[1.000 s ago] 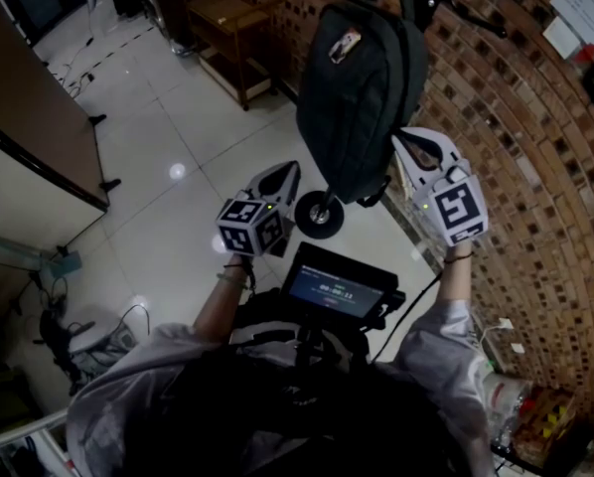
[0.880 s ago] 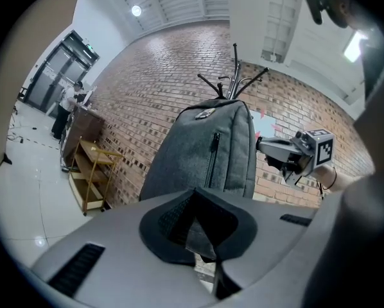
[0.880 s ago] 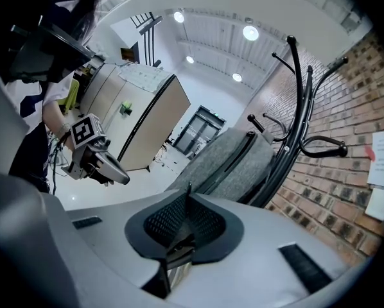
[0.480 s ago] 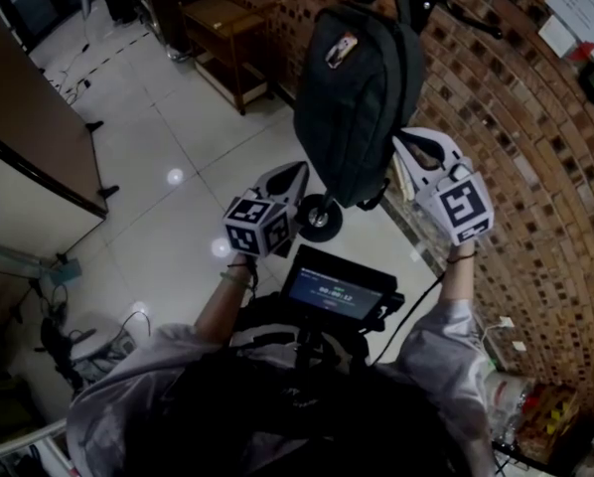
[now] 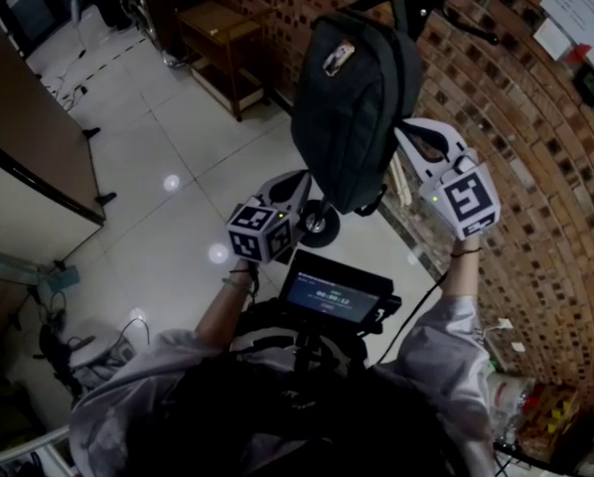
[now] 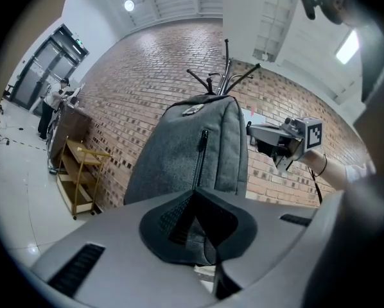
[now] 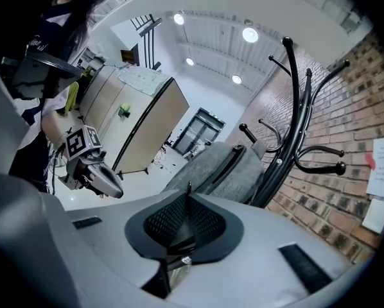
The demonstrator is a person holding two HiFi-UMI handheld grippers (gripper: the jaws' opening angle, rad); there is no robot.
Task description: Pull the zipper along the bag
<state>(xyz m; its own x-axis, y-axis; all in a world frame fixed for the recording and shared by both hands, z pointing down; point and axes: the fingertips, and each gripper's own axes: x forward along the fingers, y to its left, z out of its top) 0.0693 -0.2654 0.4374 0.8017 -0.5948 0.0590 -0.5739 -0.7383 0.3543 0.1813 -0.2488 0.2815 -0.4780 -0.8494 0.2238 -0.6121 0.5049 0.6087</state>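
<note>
The bag [image 5: 352, 97] hangs from a coat stand [image 7: 298, 108] at the person's 12 o'clock, close against the brick wall [image 5: 520, 117]. The left tongs [image 5: 295, 182] are closed on the grey cloth at the bag's 7 o'clock corner. The right tongs [image 5: 408, 132] meet its edge at 4 o'clock, jaws nearly together on a thin dark tab [image 7: 188, 188]. That tab is probably the zipper pull, though it is too small to be sure.

To do the step well, the left tongs should keep the cloth taut downward. The right tongs can then draw the pull up along the seam toward 12 o'clock, in line with the teeth and not away from them. A hanging bag swings, so a slow, even pull suits best.

Room is tight at 3 o'clock, where the wall stands just beside the right tongs, and the stand's hooks crowd the top. The tiled floor [image 5: 168, 157] from 8 to 10 o'clock is open. A wooden shelf [image 5: 218, 28] stands well apart at 10 o'clock.
</note>
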